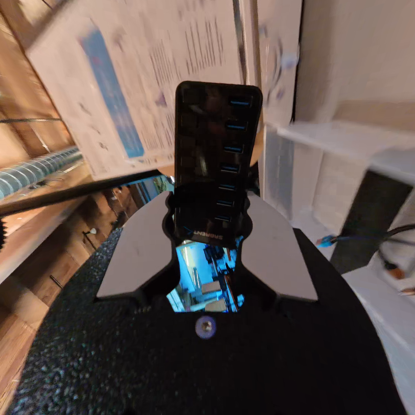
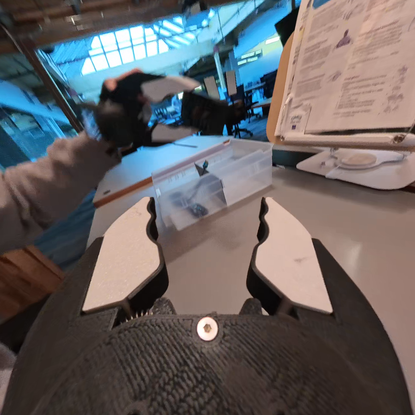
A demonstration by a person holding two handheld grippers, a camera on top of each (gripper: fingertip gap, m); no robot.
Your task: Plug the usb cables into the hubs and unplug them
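My left gripper (image 1: 207,215) is shut on the near end of a glossy black USB hub (image 1: 215,139) with a row of several blue ports, and holds it up in the air, tilted. In the right wrist view the same gripper (image 2: 179,107) shows blurred at upper left, held by a hand in a grey sleeve (image 2: 45,179), with the hub (image 2: 202,112) in it. My right gripper (image 2: 207,211) is open and empty, low over the grey table (image 2: 336,258). A clear plastic bin (image 2: 224,170) ahead of it holds black USB cables with blue plugs (image 2: 197,210). A blue plug and cable (image 1: 325,241) show at the right of the left wrist view.
A stand with printed sheets (image 2: 350,67) rises at the right on a white base (image 2: 363,166); it also shows blurred in the left wrist view (image 1: 134,78). A white table (image 2: 170,157) lies behind the bin. Wooden ceiling beams (image 1: 33,202) fill the left wrist view's left.
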